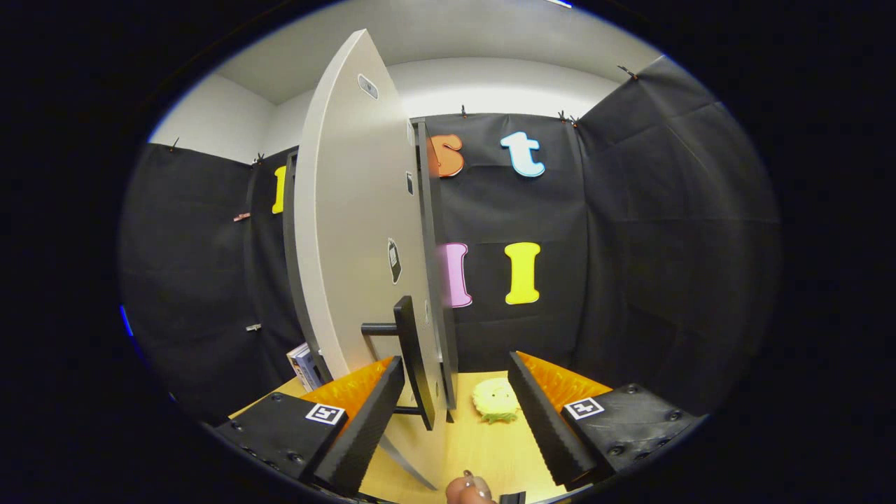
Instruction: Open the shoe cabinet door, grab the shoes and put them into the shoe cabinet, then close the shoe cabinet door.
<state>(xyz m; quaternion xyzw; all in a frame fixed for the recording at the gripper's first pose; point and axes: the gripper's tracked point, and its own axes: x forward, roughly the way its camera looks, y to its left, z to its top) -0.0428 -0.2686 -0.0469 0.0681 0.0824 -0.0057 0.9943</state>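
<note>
The shoe cabinet's pale door (350, 231) stands swung out towards me, seen almost edge-on, with the dark cabinet body (437, 280) behind it. Its black bar handle (413, 360) sits between my fingers, close against the left finger (367, 427) and well clear of the right one. My gripper (455, 420) is open around the handle. A pale yellow fluffy slipper (495, 401) lies on the wooden table (483, 448) just beyond the fingers, right of the cabinet.
Black cloth walls close the booth on the left, back and right. A small boxed item (302, 365) leans at the cabinet's left foot. A person's fingertip (469, 488) shows at the near edge below the fingers.
</note>
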